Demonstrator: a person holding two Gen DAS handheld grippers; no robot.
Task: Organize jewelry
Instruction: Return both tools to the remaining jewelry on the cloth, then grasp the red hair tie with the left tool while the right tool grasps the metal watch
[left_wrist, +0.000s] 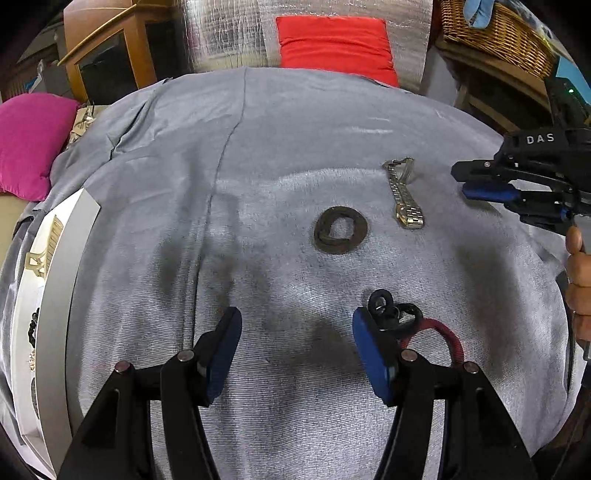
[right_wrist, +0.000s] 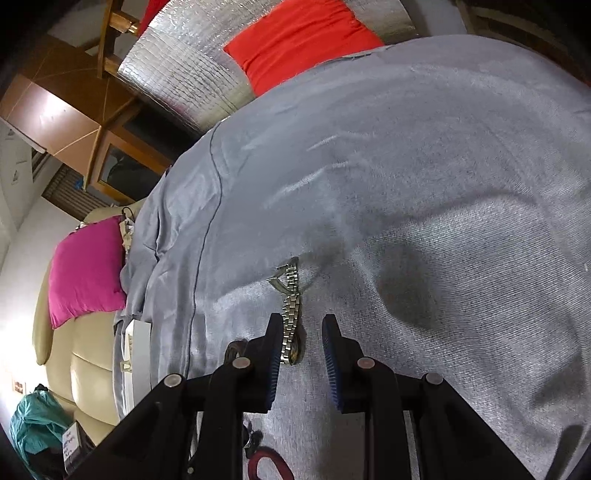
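Evidently the right gripper (right_wrist: 301, 349) is parted astride the metal watch (right_wrist: 291, 325), lined up to pinch its band. Meanwhile the left gripper (left_wrist: 295, 354) gapes empty, a red-and-black bracelet (left_wrist: 413, 325) lying beside its right finger.

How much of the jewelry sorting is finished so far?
Partly done: the white tray already holds several pieces. Nothing is gripped; the right tongs, open, straddle the silver metal-link watch. The dark round bracelet and red-and-black cord bracelet remain on the grey cloth.
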